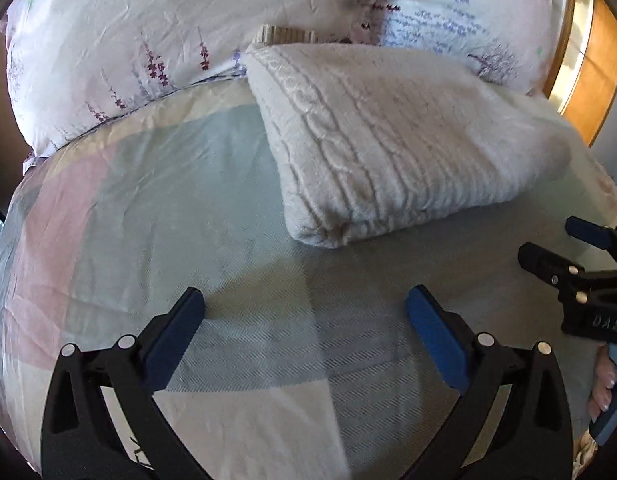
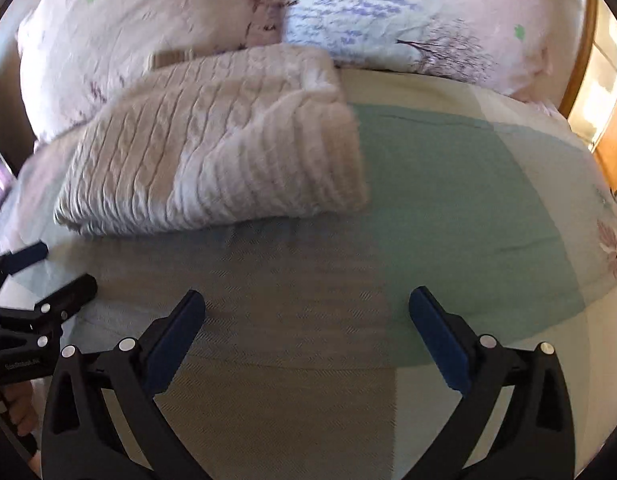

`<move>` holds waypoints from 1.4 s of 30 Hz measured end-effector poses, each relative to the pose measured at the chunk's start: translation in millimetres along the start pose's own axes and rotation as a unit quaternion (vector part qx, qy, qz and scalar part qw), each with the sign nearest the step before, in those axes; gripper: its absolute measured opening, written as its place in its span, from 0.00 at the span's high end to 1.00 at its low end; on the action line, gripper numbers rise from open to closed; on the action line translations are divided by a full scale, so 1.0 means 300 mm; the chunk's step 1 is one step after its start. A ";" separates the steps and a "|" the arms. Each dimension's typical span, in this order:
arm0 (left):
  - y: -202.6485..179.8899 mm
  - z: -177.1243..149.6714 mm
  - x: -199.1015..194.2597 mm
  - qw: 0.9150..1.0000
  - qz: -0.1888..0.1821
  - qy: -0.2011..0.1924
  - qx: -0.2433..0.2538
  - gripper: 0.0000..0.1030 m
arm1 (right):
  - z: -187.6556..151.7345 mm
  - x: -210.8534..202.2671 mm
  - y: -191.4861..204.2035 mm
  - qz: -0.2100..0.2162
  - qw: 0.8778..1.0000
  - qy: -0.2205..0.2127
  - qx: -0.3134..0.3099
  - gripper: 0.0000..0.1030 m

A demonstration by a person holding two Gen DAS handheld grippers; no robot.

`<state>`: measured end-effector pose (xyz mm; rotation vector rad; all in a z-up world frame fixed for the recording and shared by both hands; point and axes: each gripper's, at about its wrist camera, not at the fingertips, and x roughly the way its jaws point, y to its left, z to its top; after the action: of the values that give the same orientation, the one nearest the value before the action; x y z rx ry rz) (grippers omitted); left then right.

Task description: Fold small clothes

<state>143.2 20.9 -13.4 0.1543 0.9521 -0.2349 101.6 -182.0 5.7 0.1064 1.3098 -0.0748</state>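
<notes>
While the left gripper (image 1: 304, 300) hovers spread and empty over the checked bedsheet (image 1: 228, 208), the folded cable-knit sweater (image 1: 388, 140) lies ahead, near the floral pillows (image 1: 128, 40). Right wrist view: right gripper (image 2: 306, 300) likewise spread, empty; sweater ahead-left.

Both wrist views low over bedspread (image 1: 168, 200), facing pillows (image 1: 108, 40), sharing folded sweater (image 2: 212, 152)

A home bedroom: a bed (image 1: 148, 184) with pastel patchwork cover, floral pillows (image 1: 120, 40) at its far end.
</notes>
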 end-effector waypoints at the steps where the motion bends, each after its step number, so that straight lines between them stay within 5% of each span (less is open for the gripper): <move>1: 0.003 -0.004 0.000 1.000 -0.001 -0.004 -0.004 0.02 | -0.006 -0.005 0.007 -0.004 1.000 0.000 -0.006 0.01; 42: 0.007 0.000 0.004 1.000 -0.003 -0.001 -0.005 0.02 | 0.001 0.003 0.009 -0.008 1.000 0.001 -0.006 0.01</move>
<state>144.4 22.8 -14.3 0.1419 0.9509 -0.2350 102.6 -179.4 5.0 0.0866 1.3129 -0.0812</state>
